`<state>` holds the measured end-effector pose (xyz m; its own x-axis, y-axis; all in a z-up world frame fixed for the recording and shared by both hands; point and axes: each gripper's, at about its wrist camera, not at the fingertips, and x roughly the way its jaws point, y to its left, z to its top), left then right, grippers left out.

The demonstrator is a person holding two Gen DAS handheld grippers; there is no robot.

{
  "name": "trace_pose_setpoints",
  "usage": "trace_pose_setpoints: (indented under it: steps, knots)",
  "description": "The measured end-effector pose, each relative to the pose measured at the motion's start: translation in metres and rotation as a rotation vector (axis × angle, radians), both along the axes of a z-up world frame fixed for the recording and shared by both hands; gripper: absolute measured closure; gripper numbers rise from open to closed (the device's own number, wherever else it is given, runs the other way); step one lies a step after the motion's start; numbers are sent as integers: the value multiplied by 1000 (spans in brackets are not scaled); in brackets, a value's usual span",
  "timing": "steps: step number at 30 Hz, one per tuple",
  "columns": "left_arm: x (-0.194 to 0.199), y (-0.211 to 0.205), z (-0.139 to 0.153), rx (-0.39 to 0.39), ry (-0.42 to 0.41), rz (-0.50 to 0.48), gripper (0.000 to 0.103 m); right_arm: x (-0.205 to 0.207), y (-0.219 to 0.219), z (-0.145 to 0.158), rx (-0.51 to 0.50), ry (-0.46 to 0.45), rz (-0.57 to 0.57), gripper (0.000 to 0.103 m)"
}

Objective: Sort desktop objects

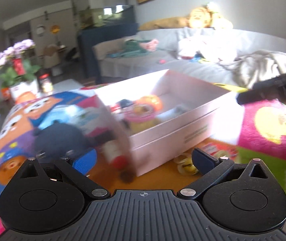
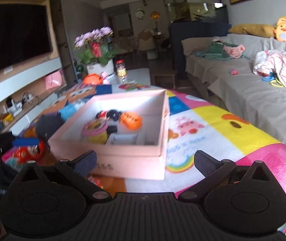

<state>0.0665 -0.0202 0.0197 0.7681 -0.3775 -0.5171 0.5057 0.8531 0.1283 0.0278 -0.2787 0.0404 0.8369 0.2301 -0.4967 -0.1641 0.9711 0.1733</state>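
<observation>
So the pink box (image 2: 122, 154) is sitting open on the colourful cartoon play mat (image 2: 213, 132), filling the middle of the right wrist view and running from the centre toward the right in the left wrist view (image 1: 173, 138). Inside it I'm seeing an orange toy (image 2: 131, 120), a round black one (image 2: 112, 114) just beside it, a yellow toy with a pink ring (image 2: 95, 129) and something white (image 2: 125, 140) lying near the front wall. It's all a bit blurry, so I can't tell exactly what they are.

The left tongs (image 1: 143, 160) are hanging spread wide at the bottom of their frame, holding nothing, right over the box's near corner. A dark blob (image 1: 60, 136) and a red-and-white thing (image 1: 114, 154) are lying on the mat left of the box, too smeared to name.

The right tongs (image 2: 144, 163) are spread wide as well, empty, hovering just in front of the box's near wall. Some red-orange toys (image 2: 29, 150) are sitting at the lower left there. A grey sofa (image 2: 243, 92) is showing along the right.
</observation>
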Motion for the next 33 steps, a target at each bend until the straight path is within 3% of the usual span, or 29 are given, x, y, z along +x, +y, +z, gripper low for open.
trace_pose_setpoints:
  steps: [4, 8, 13, 21, 27, 29, 33]
  knots:
    - [-4, -22, 0, -11, -24, -106, 0, 8, -17, 5, 65, 5, -67, 0]
    - [-11, -16, -5, 13, -80, -219, 0, 11, -29, 0, 106, 29, -99, 0]
    - [34, 8, -13, 8, 47, -85, 0, 17, -34, -10, 127, 55, -125, 0]
    - [84, 7, -17, -50, 169, -237, 0, 21, -36, -10, 106, 61, -134, 0]
    - [88, 8, -20, 9, 182, -300, 0, 41, -49, -8, 189, 109, -107, 0]
    - [88, 8, -30, 37, 261, -318, 0, 54, -49, -9, 241, 140, -70, 0]
    - [63, 15, -35, 10, 247, -325, 0, 82, -38, -16, 268, 186, -32, 0]
